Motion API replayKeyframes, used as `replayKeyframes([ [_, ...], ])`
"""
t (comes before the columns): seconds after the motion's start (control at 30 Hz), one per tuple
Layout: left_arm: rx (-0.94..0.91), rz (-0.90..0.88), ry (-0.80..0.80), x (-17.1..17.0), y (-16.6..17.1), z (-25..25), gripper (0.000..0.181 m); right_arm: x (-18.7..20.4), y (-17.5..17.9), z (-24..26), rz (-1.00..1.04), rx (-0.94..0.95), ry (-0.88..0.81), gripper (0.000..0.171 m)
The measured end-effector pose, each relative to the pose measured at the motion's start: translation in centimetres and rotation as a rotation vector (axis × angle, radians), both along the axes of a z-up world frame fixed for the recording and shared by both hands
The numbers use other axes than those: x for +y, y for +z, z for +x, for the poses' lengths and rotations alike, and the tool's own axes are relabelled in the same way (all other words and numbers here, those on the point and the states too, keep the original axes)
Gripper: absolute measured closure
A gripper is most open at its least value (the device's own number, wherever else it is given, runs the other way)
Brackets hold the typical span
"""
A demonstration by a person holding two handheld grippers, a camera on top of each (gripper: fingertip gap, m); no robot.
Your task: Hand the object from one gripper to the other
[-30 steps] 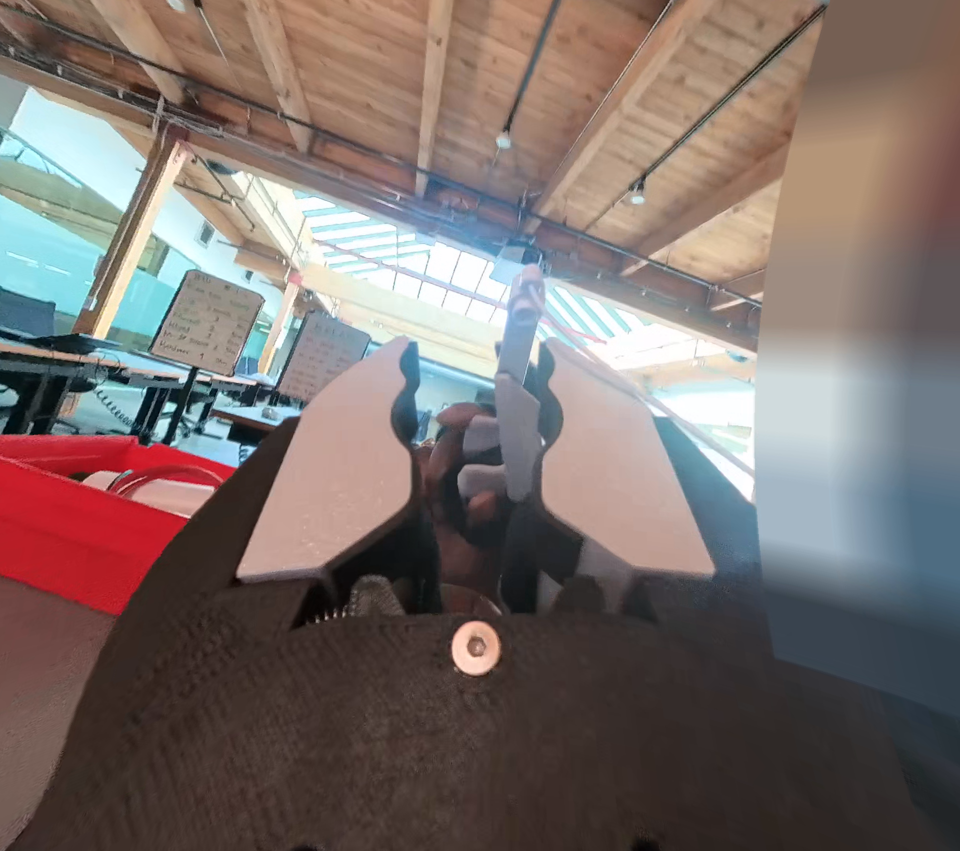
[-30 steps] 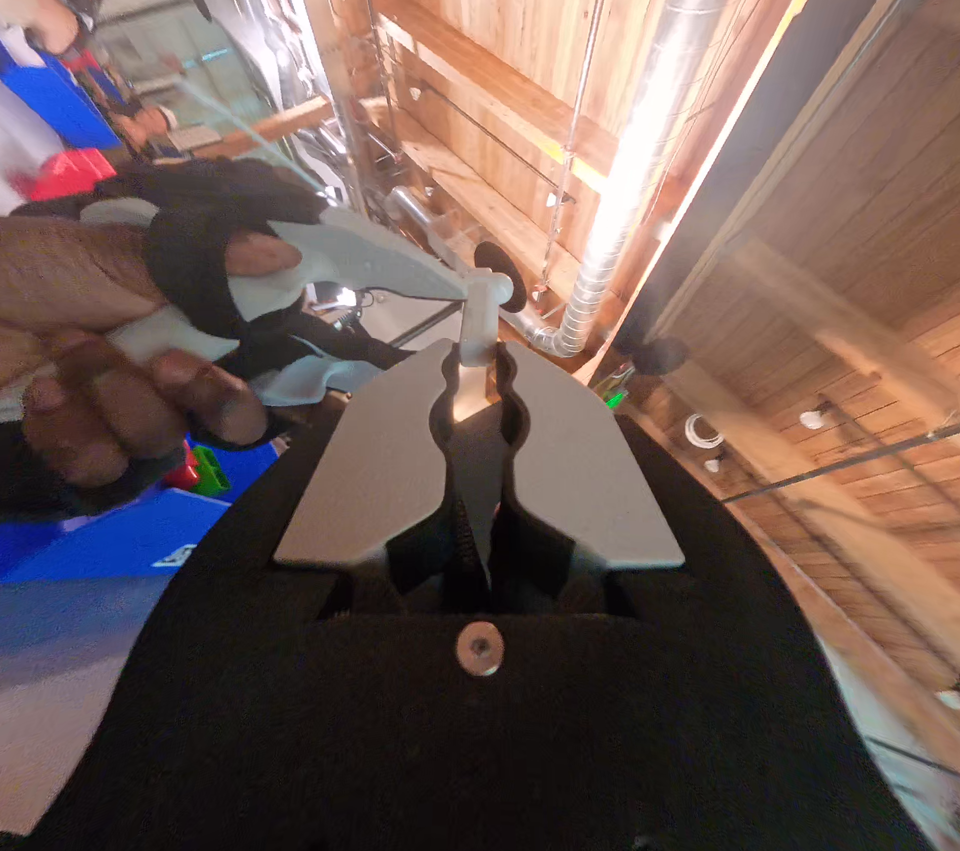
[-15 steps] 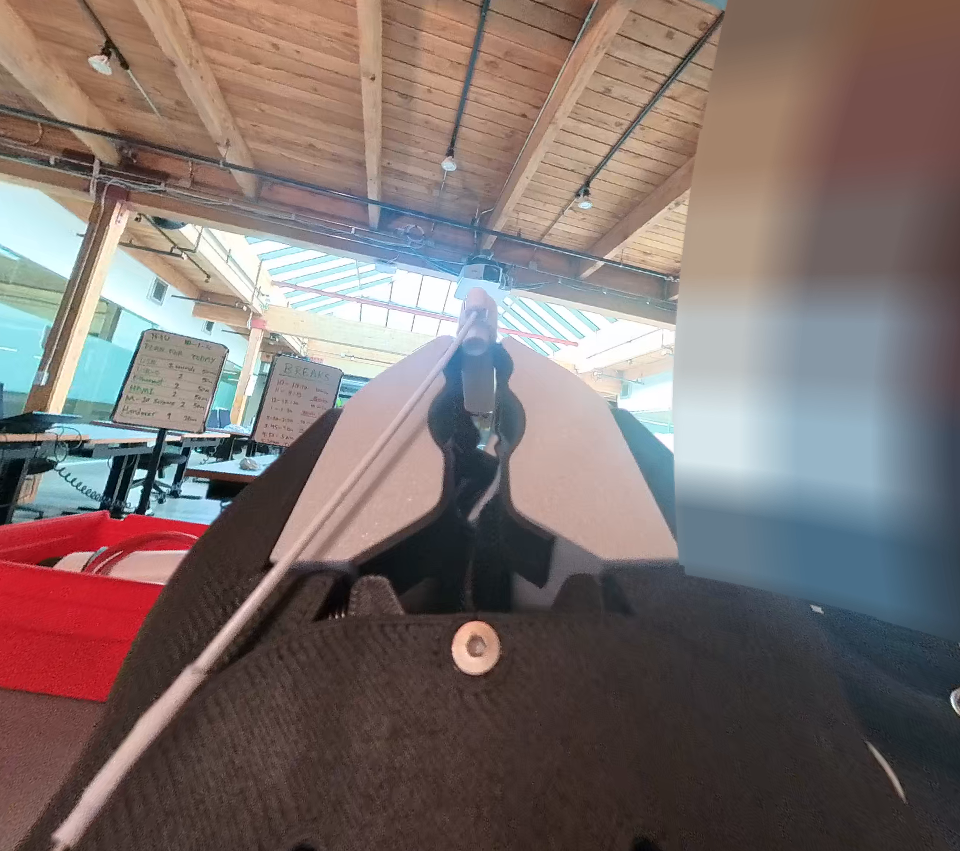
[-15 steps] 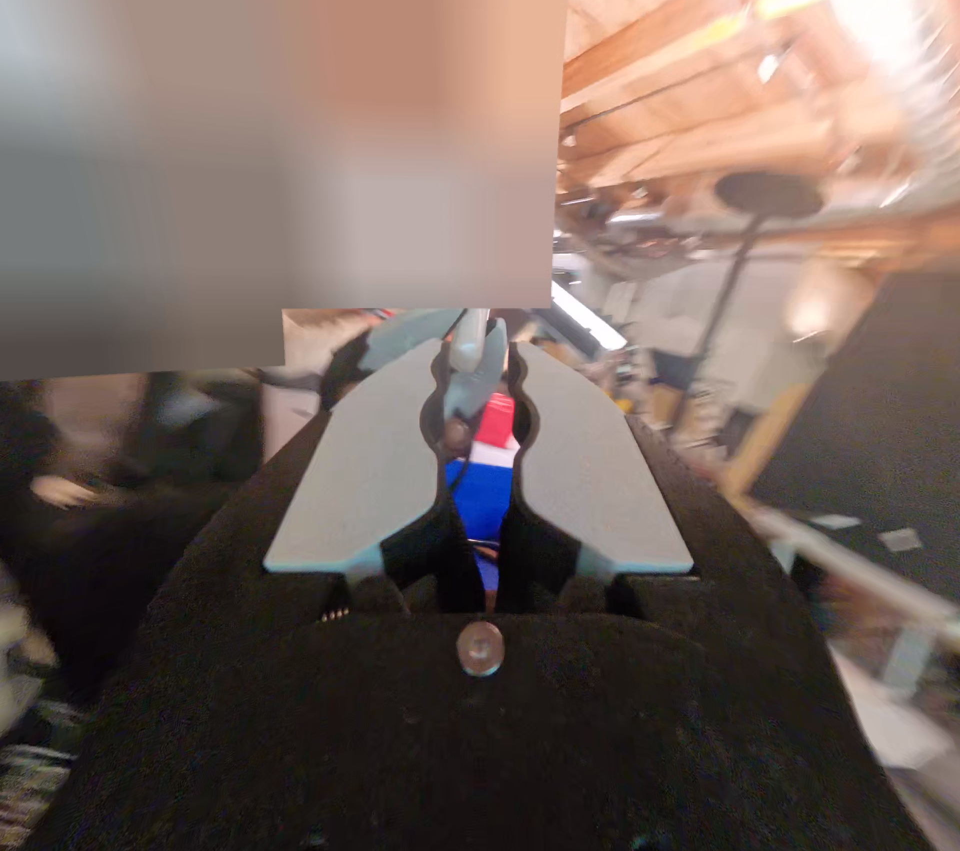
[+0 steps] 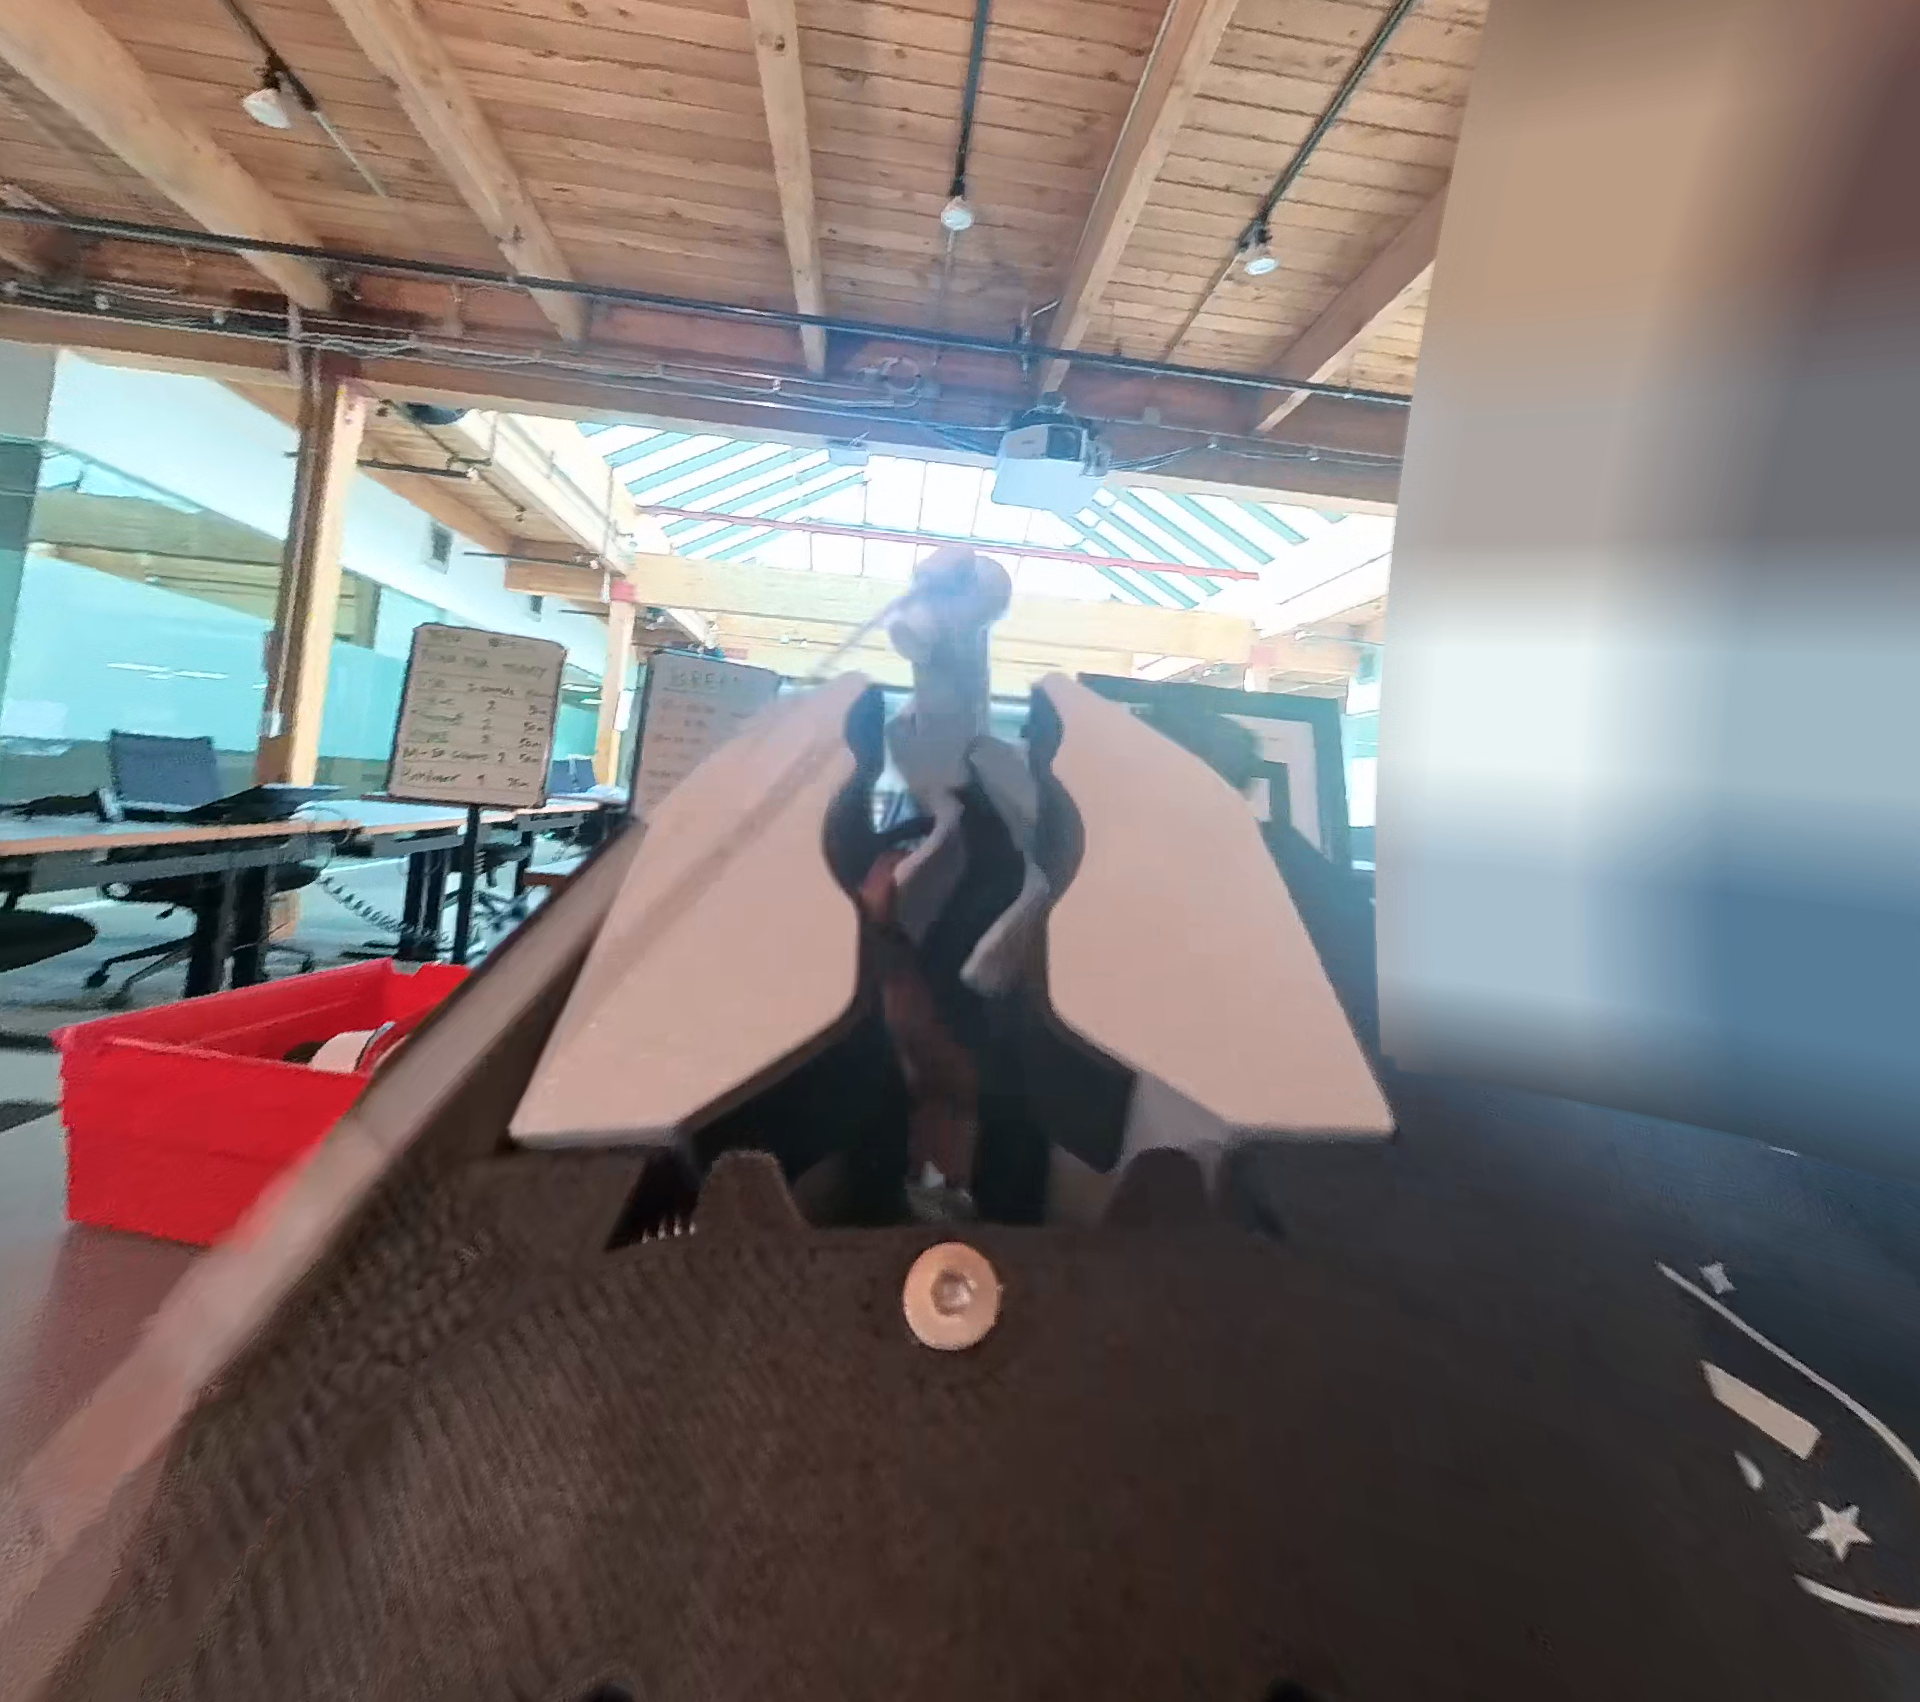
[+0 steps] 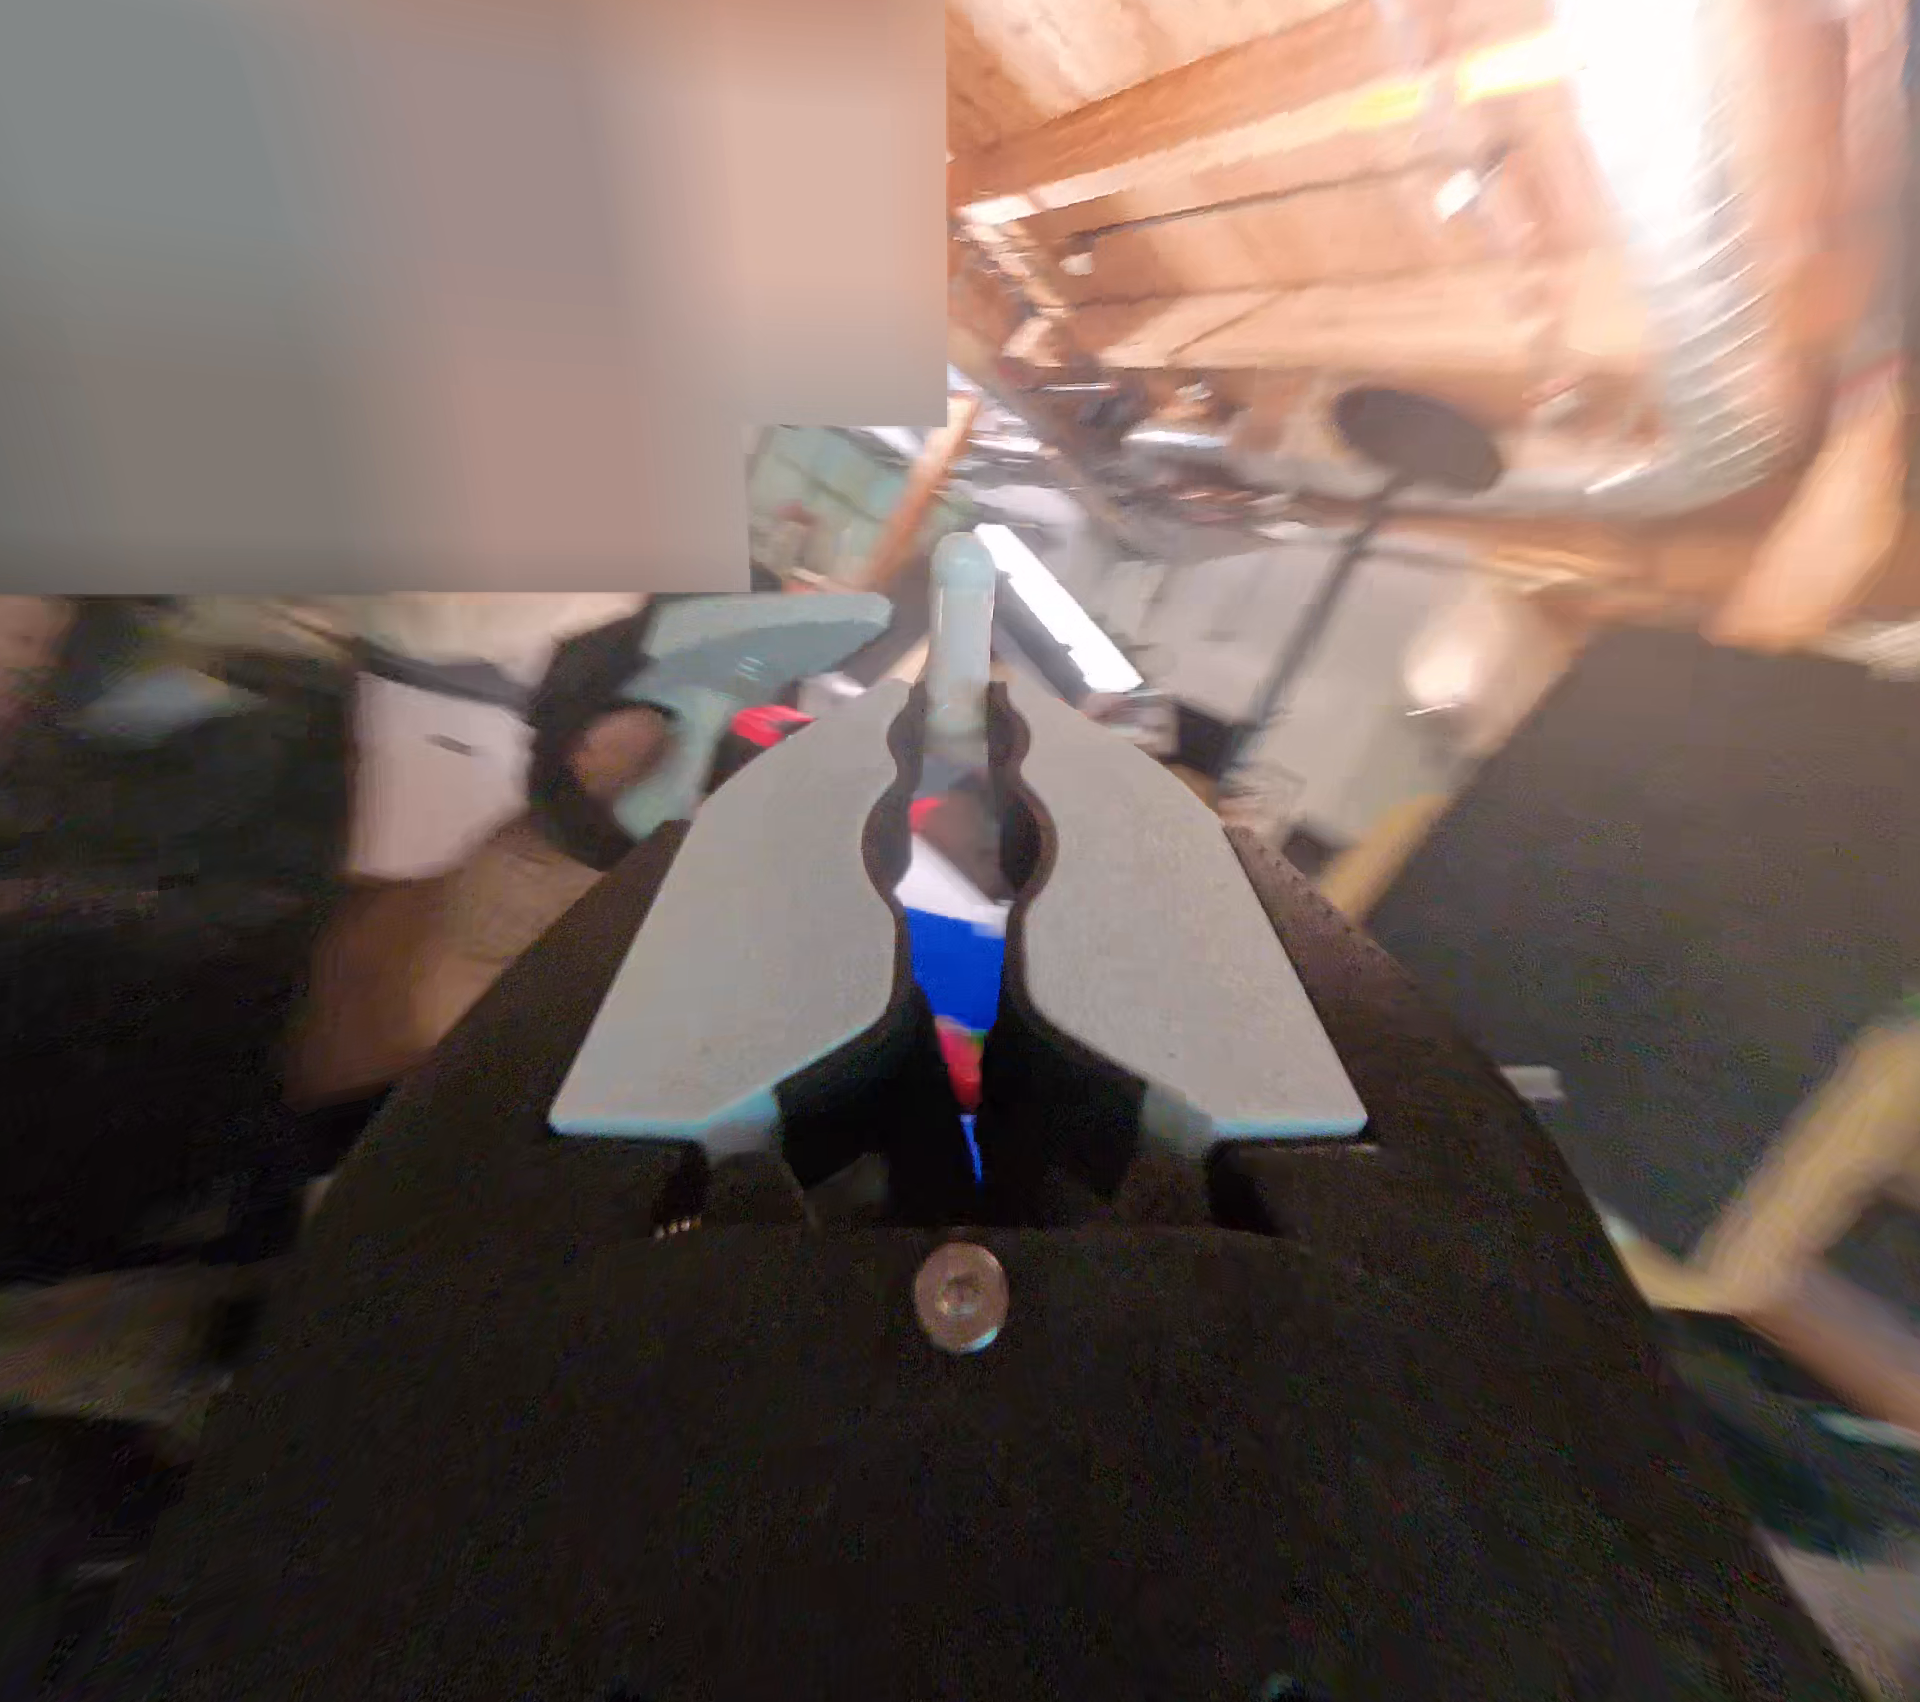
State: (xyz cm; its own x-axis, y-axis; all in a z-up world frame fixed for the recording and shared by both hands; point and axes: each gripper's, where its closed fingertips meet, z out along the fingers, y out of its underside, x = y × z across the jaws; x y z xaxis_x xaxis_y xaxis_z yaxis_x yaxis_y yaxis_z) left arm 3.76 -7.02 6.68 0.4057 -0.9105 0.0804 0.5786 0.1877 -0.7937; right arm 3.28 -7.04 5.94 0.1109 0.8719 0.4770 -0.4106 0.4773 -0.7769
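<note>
The right gripper's (image 6: pixel 958 696) fingers are squeezed tight on a small pale stick (image 6: pixel 961 624). It pokes up past the tips. The left gripper's (image 5: pixel 951 696) fingers are a little apart, with the stick's blurry end (image 5: pixel 951 603) between them, not pinched. I think the right should hold steady while the left backs away slowly. The stick looks smooth and round; the fingers look flat, gray and wavy-edged.

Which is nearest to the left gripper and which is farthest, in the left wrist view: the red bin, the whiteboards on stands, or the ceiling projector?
From the left gripper:
1. Red bin, low on the left, on the table beside the gripper.
2. Whiteboards on stands, left of centre, behind the desks.
3. Ceiling projector, high at centre, hung by the skylight; it looks farthest.
</note>
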Motion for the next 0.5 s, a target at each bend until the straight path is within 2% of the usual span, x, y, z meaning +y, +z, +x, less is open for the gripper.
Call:
replayKeyframes([
  [0.13,0.004,-0.046,-0.012,0.4,-0.3,0.4,0.148,0.4,0.3,0.7,0.528,0.103,-0.489,0.16],
  [0.2,-0.009,-0.059,-0.039,0.3,-0.3,0.6,0.149,-0.1,0.3,0.7,0.674,0.134,-0.592,0.16],
  [0.33,-0.016,-0.022,-0.048,-0.3,0.0,0.7,0.166,-0.6,-0.3,0.2,0.707,0.128,-0.582,0.16],
  [0.4,-0.004,-0.007,-0.048,-0.5,0.0,0.7,0.168,-0.7,-0.3,0.2,0.702,0.132,-0.573,0.159],
  [0.43,-0.003,-0.001,-0.057,-0.6,0.1,0.7,0.168,-0.8,-0.3,0.2,0.661,0.131,-0.538,0.159],
  [0.5,-0.024,0.012,-0.073,-0.8,0.3,0.4,0.168,-0.9,-0.3,0.1,0.452,0.079,-0.364,0.155],
])
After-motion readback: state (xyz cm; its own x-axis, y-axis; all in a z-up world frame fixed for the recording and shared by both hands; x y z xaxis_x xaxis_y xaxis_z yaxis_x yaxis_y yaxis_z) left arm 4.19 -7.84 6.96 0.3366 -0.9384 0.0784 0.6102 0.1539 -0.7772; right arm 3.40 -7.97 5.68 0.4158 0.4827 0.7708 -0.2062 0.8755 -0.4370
